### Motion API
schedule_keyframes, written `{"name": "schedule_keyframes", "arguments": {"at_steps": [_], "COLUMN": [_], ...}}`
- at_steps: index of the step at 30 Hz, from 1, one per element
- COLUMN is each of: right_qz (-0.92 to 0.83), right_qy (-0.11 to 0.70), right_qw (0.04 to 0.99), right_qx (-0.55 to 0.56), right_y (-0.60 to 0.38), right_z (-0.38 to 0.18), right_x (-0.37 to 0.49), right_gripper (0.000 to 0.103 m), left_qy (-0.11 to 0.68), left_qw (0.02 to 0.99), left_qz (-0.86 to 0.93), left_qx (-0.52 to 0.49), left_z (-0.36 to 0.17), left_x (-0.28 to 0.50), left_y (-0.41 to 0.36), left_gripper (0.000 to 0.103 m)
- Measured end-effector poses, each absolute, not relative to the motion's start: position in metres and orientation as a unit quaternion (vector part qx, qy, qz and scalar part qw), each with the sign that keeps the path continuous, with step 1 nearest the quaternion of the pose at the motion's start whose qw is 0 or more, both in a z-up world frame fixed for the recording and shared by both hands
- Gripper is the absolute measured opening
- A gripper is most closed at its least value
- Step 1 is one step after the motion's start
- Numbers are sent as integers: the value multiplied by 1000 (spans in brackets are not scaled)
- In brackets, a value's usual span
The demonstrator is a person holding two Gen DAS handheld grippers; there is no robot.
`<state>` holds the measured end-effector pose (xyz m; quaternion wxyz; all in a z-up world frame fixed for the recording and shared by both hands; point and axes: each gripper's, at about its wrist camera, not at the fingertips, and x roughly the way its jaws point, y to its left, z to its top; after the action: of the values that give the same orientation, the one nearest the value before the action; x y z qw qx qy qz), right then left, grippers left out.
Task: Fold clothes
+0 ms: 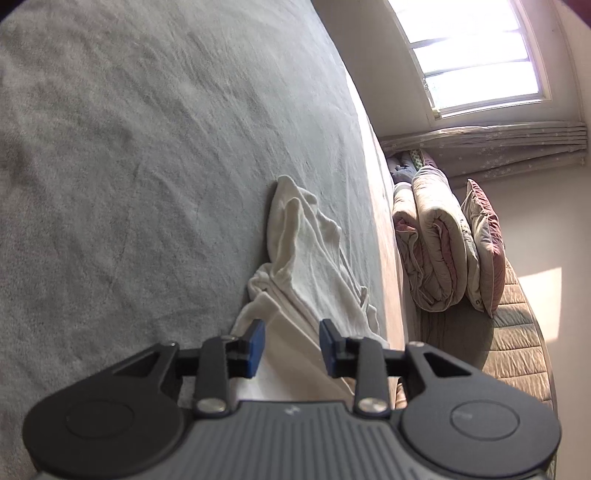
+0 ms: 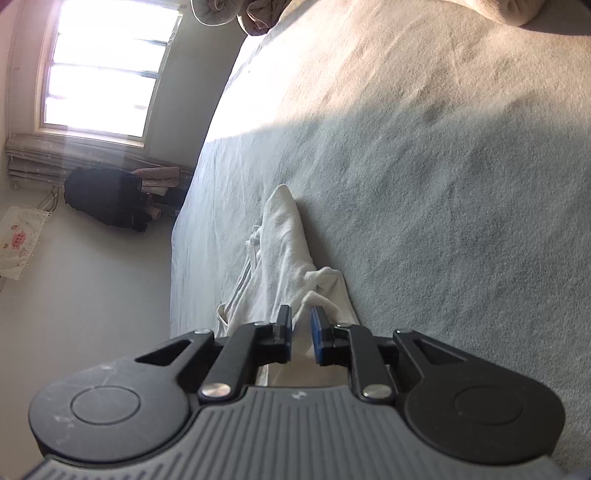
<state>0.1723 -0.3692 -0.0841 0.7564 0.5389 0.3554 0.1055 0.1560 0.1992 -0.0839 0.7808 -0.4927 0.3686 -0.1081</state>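
A crumpled white garment (image 1: 306, 251) lies on the grey bed sheet (image 1: 129, 166) near the bed's edge, stretching away from both grippers. My left gripper (image 1: 292, 345) hovers low over its near end, the blue pads clearly apart and pressing on nothing, with cloth showing in the gap. In the right wrist view the same garment (image 2: 284, 236) runs forward with a drawstring along its left side. My right gripper (image 2: 301, 332) sits over the near folds, its pads a narrow gap apart, and white cloth is seen through the gap.
Beyond the bed's edge stand a rolled quilt (image 1: 436, 240) and a pillow (image 1: 485, 240) on a quilted seat, under a bright window (image 1: 476, 55). The right wrist view shows a dark bundle (image 2: 107, 197) on the floor and bedding (image 2: 229, 11) at the bed's far end.
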Motion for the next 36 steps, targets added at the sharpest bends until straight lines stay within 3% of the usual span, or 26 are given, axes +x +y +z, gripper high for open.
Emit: {"name": "schedule_keyframes", "arguments": {"at_steps": [2,5,10,17,20,21,23,25,27,28,29,33,36], "right_qz": [108,109,118,123,90,78,62,53,54,57,59,65,62], "right_qy": [346,348,346,330,330,330,327,328,330,332,335,357,375], "right_qw": [774,815,885,927,934,936,939,938,936,935,934,925,914], "right_qx": [519,449,289,131,102,93,85,97,111,109,106,113,141], "right_y": [-372,-364,-313,-248,-251,-253,-260,-272,-280,-282,-283,-292,-302], "right_z": [-77,-63,-44,-64,-73,-75,-78,-76,-70,-66,-63,-53,-48], "right_x": [166,158,142,156,166,169,170,167,163,159,154,136,122], "right_gripper": [38,38,38,38,38,37,23,23,26,35,35,37,38], "left_qy": [352,336,339,344,335,333,333,338,342,344,348,383,410], "left_qw": [800,836,889,918,924,925,925,921,918,916,913,891,876], "left_qz": [-104,-102,-124,-111,-104,-102,-97,-94,-89,-87,-82,-89,-81], "left_qx": [-474,-422,-282,-162,-153,-154,-157,-166,-180,-187,-194,-225,-242], "left_z": [-75,-62,-50,-68,-77,-78,-77,-72,-64,-60,-57,-47,-42], "left_x": [150,144,147,158,157,156,156,154,152,151,149,139,125], "left_y": [201,194,150,118,127,131,136,141,147,150,153,167,177], "left_gripper": [43,43,40,39,30,27,20,19,25,33,44,45,51]}}
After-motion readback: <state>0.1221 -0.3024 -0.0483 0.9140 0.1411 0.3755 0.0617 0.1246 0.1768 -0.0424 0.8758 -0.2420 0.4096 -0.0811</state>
